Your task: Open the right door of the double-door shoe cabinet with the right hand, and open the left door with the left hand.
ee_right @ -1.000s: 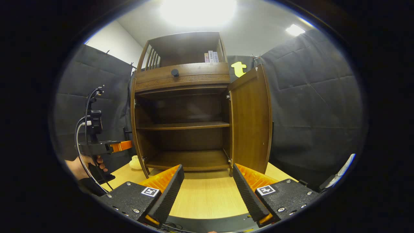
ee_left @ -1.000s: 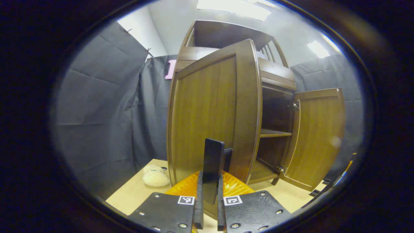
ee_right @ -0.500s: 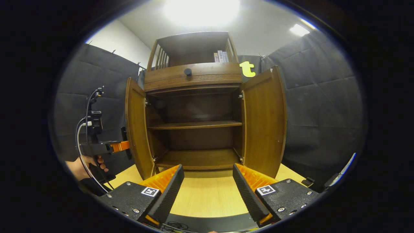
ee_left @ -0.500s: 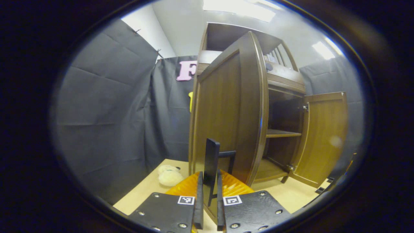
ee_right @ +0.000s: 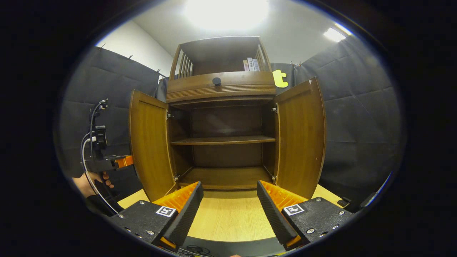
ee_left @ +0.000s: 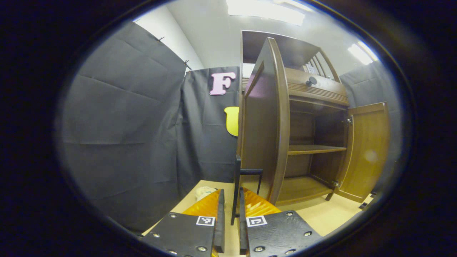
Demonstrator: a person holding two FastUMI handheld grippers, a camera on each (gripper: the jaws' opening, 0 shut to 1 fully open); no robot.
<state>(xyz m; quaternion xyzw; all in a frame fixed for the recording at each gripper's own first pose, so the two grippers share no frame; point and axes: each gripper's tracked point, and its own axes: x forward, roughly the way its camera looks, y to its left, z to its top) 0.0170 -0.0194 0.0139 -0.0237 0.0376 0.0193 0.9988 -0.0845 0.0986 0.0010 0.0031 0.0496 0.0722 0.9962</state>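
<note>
I count one shoe cabinet (ee_right: 221, 107) with two doors, the left door (ee_right: 148, 142) and the right door (ee_right: 301, 137), both swung open. Inside the cabinet I see one shelf (ee_right: 223, 140), and above it one round knob (ee_right: 216, 81).

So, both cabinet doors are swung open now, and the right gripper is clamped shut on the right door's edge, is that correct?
Not quite. Both the left door and right door are open, but the right gripper is open and holds nothing, its fingers spread over the table, apart from the door. The right gripper view shows this.
</note>
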